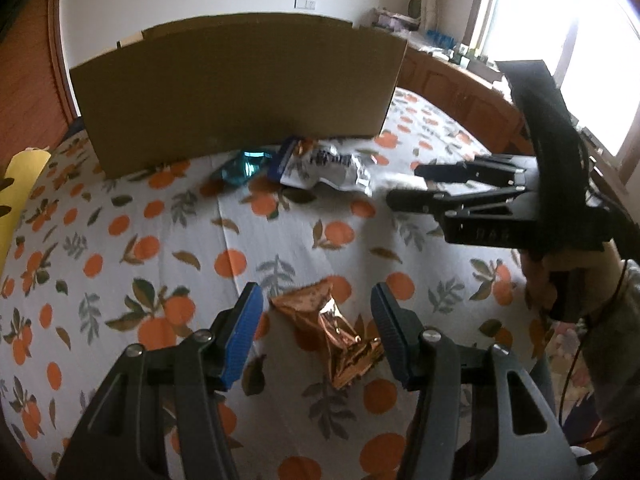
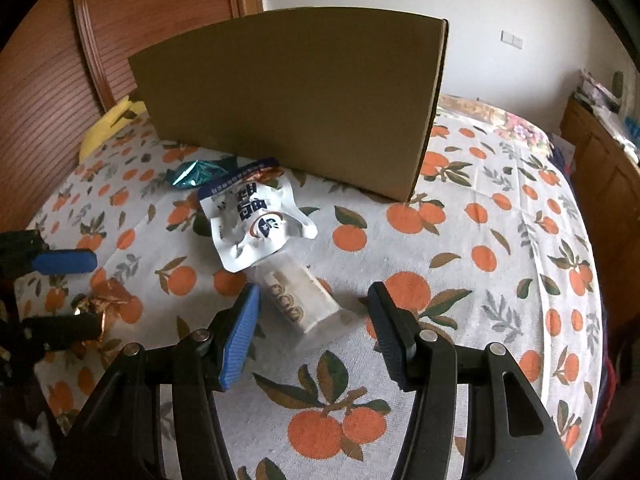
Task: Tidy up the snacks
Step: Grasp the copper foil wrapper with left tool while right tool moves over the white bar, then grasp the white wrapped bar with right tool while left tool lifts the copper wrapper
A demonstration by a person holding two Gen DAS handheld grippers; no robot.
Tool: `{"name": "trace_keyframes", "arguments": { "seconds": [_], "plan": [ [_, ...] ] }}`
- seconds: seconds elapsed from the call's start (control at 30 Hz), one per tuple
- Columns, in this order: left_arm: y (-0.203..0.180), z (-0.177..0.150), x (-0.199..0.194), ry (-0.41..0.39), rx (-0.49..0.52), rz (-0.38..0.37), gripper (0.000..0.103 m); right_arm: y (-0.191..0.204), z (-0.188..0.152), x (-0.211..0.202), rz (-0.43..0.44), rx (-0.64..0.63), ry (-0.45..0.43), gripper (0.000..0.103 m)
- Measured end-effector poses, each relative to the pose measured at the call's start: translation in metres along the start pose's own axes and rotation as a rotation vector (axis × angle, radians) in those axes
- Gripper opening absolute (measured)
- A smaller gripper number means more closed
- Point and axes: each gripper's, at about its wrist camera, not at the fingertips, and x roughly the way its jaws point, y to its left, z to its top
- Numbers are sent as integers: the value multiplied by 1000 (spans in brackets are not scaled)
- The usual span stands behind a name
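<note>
On the orange-print bedspread [image 1: 168, 232] lies a crumpled copper foil snack [image 1: 332, 332]. My left gripper [image 1: 316, 320] hangs over it, open, with a finger on each side and the pads not pressing. My right gripper [image 2: 314, 320] is open around a clear-wrapped pale snack pack [image 2: 300, 300]. Behind that pack lie a white pouch with blue print [image 2: 256, 220] and a teal foil snack [image 2: 192, 174], in front of a tall cardboard box [image 2: 296, 100]. The right wrist view shows the left gripper [image 2: 80, 296] astride the copper snack [image 2: 108, 300]. The left wrist view shows the right gripper [image 1: 400, 186], held by a hand.
A yellow object [image 2: 108, 128] lies at the bed's far left beside a wooden slatted door [image 2: 52, 92]. A wooden cabinet [image 2: 600, 168] runs along the right under a bright window [image 1: 560, 20]. The cardboard box [image 1: 240, 88] blocks the view behind it.
</note>
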Motion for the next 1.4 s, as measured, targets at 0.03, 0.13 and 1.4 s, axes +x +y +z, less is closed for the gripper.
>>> {"name": "trace_keyframes", "arguments": {
  "seconds": [0.03,0.13,1.4],
  "plan": [
    [0,-1,1,3,-4,5,56,2,1,1,-10,-8,2,58],
    [-3,-3,4,9,1,49,56,7,1,2,-26,-29,4,58],
    [-14,-13,-1,5,68,94,19,2,1,1,-8,-2,-3,40]
  ]
}}
